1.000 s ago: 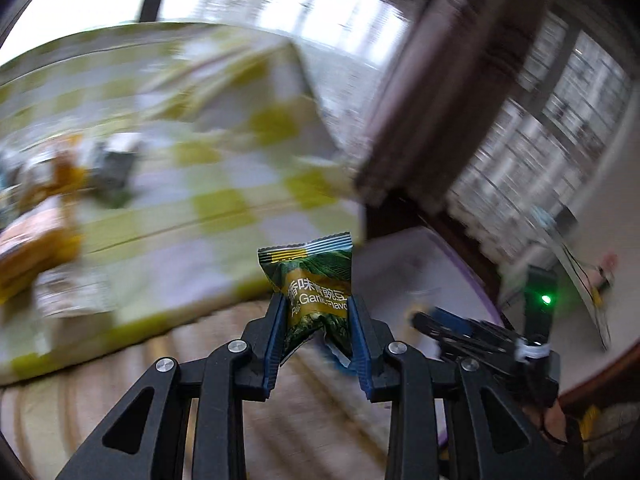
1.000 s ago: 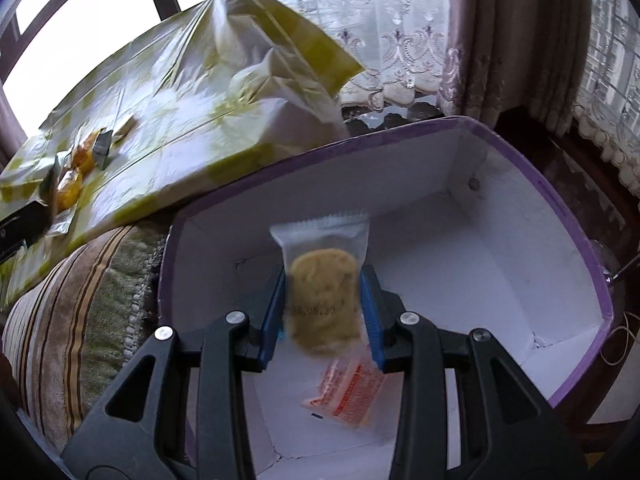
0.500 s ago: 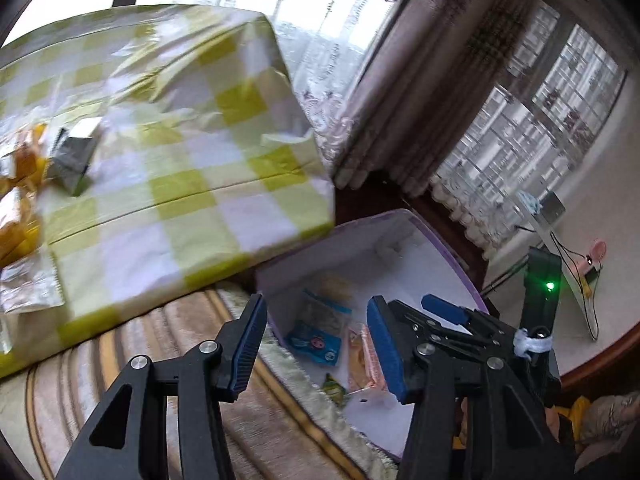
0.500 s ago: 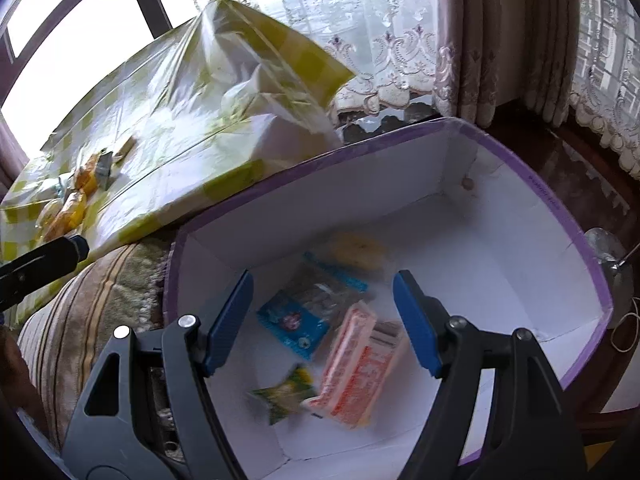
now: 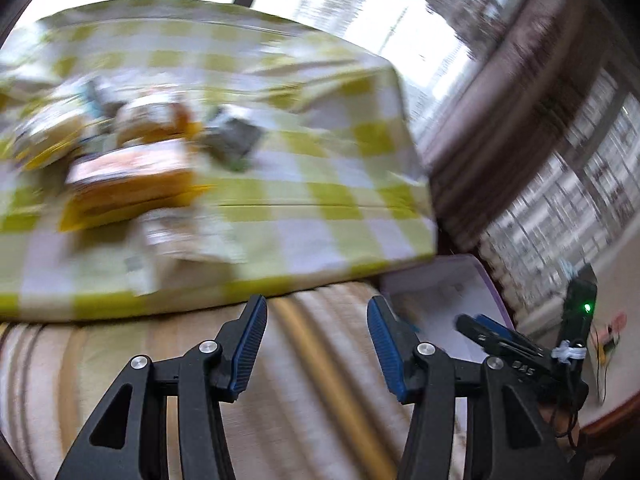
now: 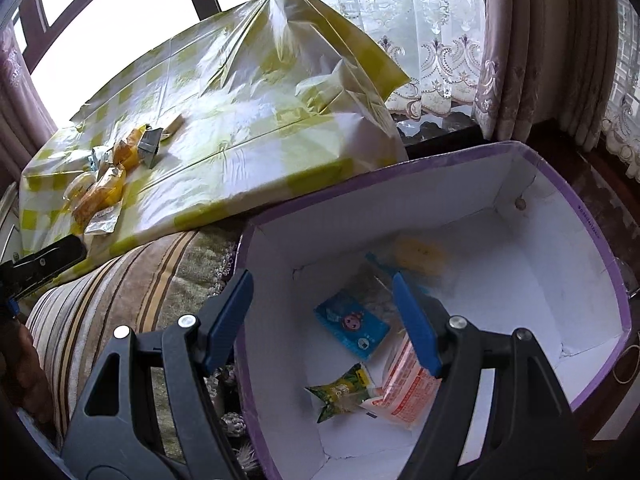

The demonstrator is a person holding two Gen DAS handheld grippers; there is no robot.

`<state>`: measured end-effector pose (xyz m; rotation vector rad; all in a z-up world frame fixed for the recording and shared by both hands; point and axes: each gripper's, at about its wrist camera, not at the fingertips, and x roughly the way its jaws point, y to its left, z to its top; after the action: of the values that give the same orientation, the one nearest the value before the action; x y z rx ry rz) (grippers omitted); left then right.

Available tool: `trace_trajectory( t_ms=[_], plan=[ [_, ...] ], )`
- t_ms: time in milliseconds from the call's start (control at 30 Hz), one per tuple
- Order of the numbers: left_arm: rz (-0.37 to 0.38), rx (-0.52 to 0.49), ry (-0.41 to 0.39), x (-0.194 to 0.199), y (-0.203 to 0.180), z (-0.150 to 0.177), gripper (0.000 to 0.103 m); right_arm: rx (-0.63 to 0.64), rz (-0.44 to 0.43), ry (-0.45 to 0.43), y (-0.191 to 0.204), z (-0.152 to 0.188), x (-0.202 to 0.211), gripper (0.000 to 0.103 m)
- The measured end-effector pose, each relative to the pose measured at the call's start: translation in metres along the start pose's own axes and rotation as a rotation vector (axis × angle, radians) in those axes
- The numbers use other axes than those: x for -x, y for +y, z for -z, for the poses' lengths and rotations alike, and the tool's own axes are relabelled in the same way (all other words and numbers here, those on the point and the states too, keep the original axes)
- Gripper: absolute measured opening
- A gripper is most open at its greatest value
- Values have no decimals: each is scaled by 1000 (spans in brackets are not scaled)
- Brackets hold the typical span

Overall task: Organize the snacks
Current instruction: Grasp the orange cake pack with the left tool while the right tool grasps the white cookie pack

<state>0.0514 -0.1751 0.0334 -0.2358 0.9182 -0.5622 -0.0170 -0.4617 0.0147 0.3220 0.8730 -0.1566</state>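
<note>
Beside checkered tablecloth, purple box holds 4 snacks — both tools gape, empty.

L wrist cam angled down over striped cushion, blurry, R cam close above purple box, both share checked tablecloth.

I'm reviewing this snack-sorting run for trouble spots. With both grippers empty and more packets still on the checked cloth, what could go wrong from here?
1. The remaining snack packets lie overlapping in a heap, so the left hand-held gripper may pinch two at once or only a loose wrapper edge.
2. The glossy checked cloth is wrinkled; fingers could snag it and drag packets.
3. The purple-rimmed box sits beside a striped cushion, below the cloth, so a packet released early might land outside it.
</note>
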Motion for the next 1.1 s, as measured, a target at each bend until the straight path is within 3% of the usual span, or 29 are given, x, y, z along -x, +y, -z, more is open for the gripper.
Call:
trace_trajectory(
  t_ms=[233, 300, 367, 567, 800, 1100],
  plan=[
    [-71, 137, -49, 30, 61, 5, 53, 63, -52, 20, 34, -6, -1, 75],
    [-85, 160, -62, 36, 73, 6, 53, 92, -72, 24, 50, -9, -1, 80],
    [-101, 176, -78, 42, 82, 5, 53, 130, -98, 38, 73, -14, -2, 85],
    [-123, 236, -120, 60, 114, 6, 53, 253, -193, 65, 148, -20, -14, 86],
    [-121, 288, -159, 75, 141, 11, 54, 356, -205, 115, 220, -23, -48, 86],
    [-115, 324, -184, 86, 163, 12, 58, 444, -164, 137, 268, -30, -83, 86]
  ],
)
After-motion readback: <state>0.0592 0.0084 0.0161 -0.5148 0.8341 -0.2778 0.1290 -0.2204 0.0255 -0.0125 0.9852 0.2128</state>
